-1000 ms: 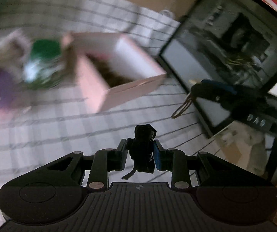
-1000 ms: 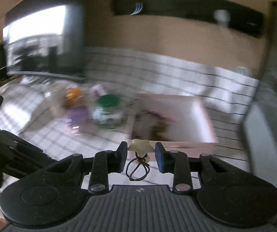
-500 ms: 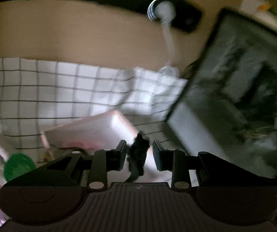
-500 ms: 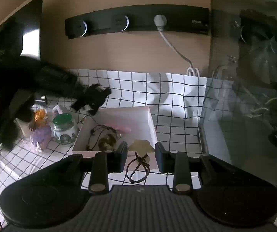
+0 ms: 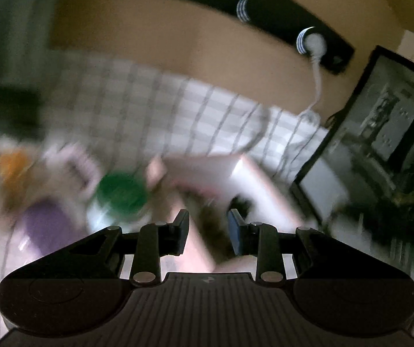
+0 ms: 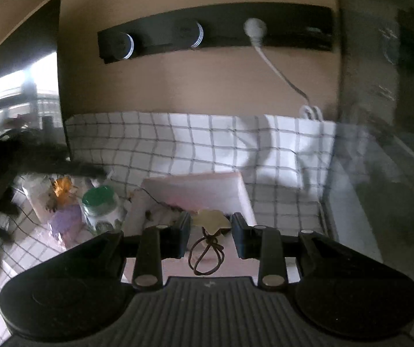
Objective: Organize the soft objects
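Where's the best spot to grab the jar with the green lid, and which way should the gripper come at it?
Probably the green lid, from above. The jar stands upright, with a purple thing close on one side and the pink box on the other. Its sides look crowded, but the round top is free.

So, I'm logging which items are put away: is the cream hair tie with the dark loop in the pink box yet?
Not yet. The hair tie sits between the right gripper fingers, above the pink box.
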### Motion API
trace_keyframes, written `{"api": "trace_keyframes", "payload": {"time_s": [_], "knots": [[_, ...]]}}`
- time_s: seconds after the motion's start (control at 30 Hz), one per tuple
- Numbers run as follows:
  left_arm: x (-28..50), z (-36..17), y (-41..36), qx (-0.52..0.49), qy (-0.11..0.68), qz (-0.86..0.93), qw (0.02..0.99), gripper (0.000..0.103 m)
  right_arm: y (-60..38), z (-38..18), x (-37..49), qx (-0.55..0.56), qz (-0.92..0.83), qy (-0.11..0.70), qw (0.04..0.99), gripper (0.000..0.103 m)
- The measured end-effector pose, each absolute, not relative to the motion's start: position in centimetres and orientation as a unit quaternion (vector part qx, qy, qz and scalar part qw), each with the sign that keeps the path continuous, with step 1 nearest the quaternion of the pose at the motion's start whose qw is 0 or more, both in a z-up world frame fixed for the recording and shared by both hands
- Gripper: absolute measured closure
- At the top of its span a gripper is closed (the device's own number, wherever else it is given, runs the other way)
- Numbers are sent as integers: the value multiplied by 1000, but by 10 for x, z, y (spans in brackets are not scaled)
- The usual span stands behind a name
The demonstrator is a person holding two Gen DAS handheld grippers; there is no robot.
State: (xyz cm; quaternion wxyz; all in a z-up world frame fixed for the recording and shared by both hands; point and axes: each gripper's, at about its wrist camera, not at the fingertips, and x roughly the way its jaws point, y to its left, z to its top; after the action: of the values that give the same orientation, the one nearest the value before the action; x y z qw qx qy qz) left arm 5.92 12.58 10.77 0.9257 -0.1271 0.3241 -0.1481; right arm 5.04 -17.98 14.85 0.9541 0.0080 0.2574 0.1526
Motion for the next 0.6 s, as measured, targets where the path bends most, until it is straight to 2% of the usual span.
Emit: {"api": "trace_keyframes", "payload": {"time_s": [0.2, 0.23, 0.27, 0.3, 0.47, 0.6], "knots": [[8, 85, 189, -149, 347, -62, 924, 70, -153, 162, 100, 2, 136, 227, 964, 70], [1, 84, 199, -156, 346, -44, 924, 70, -149, 162, 109, 0, 135, 228, 964, 65], [-6, 82, 209, -165, 345, -27, 924, 70, -144, 159, 121, -4, 138, 241, 961, 51], [-13, 81, 219, -173, 342, -11, 924, 70, -140, 156, 129, -7, 138, 254, 957, 46], [-38, 87, 261, -178, 324, 52, 928, 70, -126, 140, 140, 10, 146, 306, 941, 46], [-59, 119, 297, -157, 279, 111, 941, 70, -106, 140, 137, 33, 153, 319, 935, 46]]}}
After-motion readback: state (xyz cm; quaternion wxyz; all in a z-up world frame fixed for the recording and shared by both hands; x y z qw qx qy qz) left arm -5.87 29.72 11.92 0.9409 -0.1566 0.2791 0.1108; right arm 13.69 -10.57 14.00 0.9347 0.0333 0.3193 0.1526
